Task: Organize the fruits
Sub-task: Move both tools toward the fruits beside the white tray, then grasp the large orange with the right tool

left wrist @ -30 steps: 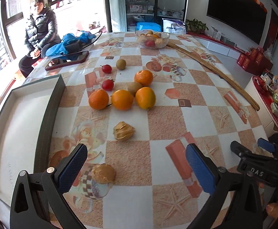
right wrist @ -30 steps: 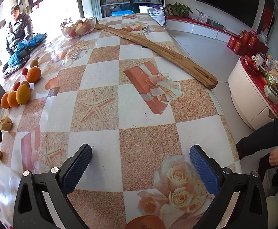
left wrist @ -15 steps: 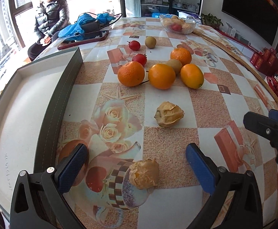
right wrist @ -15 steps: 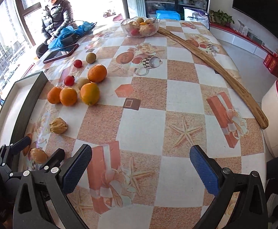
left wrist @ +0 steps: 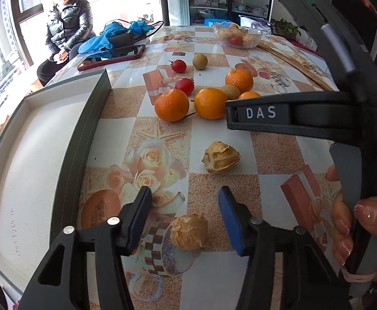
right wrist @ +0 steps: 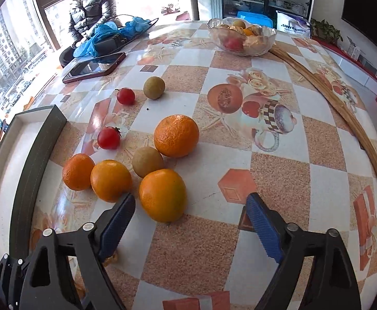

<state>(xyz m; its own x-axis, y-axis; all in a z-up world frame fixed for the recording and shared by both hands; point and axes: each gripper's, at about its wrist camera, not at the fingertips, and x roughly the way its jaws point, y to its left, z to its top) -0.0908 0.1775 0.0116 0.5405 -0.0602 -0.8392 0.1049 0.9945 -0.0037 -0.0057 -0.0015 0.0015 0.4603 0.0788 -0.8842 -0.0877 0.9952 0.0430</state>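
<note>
A papery husked fruit [left wrist: 188,232] lies on the table between the fingers of my left gripper [left wrist: 184,191]. Its jaws are closing, with a gap still on each side of the fruit. A second husked fruit [left wrist: 220,157] sits just beyond. My right gripper [right wrist: 191,197] hangs over the cluster of oranges. Its jaws are closing around the nearest orange [right wrist: 162,193], which sits closer to the left finger, untouched. In the left wrist view the right gripper's black body [left wrist: 266,113] crosses in from the right, held by a hand [left wrist: 369,219].
A white tray with a dark rim [left wrist: 90,129] [right wrist: 38,149] lies at the left. Three more oranges, two cherry tomatoes [right wrist: 108,137] and two brown round fruits [right wrist: 147,161] are spread behind. Farther back are a glass fruit bowl [right wrist: 240,36], a phone [right wrist: 94,67], a long wooden stick [right wrist: 343,118] and a seated person [left wrist: 67,31].
The right gripper has swept left from bare table to over the oranges, its jaws narrowing. The left gripper's jaws have narrowed around the husked fruit, and the right tool now fills the left view's right side.
</note>
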